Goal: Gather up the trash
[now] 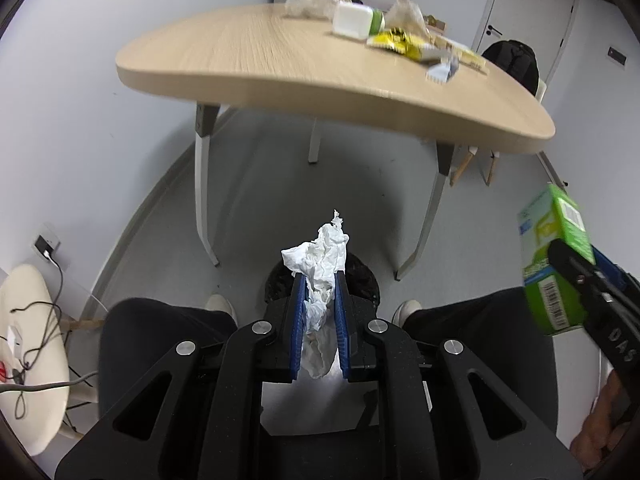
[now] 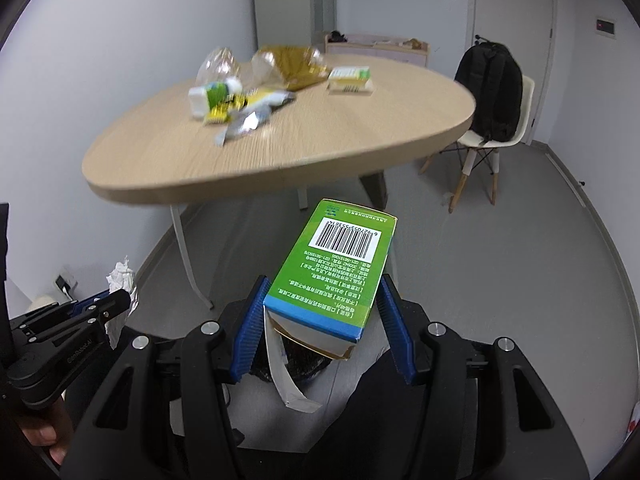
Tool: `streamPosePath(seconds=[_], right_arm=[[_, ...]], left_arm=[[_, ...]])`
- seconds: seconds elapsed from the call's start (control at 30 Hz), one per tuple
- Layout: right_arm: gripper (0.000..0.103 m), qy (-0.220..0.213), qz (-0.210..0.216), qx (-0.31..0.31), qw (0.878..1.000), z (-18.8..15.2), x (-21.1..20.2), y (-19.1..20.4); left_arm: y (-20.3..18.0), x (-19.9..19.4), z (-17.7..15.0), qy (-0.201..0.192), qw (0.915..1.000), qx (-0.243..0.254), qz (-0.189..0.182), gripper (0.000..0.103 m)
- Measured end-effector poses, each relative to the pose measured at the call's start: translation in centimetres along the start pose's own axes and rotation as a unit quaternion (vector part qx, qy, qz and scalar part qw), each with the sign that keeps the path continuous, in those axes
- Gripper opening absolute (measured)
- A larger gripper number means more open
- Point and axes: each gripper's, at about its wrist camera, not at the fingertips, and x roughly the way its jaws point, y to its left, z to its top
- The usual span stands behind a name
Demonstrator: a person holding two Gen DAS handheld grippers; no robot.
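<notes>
Crumpled white tissue (image 1: 320, 280); green carton (image 2: 336, 268), flap open.

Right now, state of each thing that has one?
left claw: shut on crumpled tissue, off the table
right claw: shut on green carton, end flap open
trash bin: black, open, on the floor below both claws
table: wrappers and clear bags not yet collected
backpack: upright on chair
</notes>
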Motion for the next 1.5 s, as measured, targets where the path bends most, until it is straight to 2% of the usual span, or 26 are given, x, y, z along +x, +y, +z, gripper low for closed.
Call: streamPosePath(seconds=[0.27, 0.57, 1.5], right_arm=[[0.052, 0.024, 0.010, -0.010, 1.000, -2.0, 5.0, 1.6], [0.052, 0.053, 0.015, -0.028, 0.998, -3.6, 11.5, 3.6], [0.052, 0.149, 0.005, -0.031, 0.988, -4.1, 26.2, 4.1]], left_arm=[[0.1, 3.6, -1.3, 0.012, 0.9999, 0.005, -0.008, 0.013], [1.1, 9.6, -2.8, 0.041, 0.9991, 0.009, 0.007, 0.013], [2.4, 20.9, -0.9, 0.106, 0.9941, -0.009, 0.022, 0.013]])
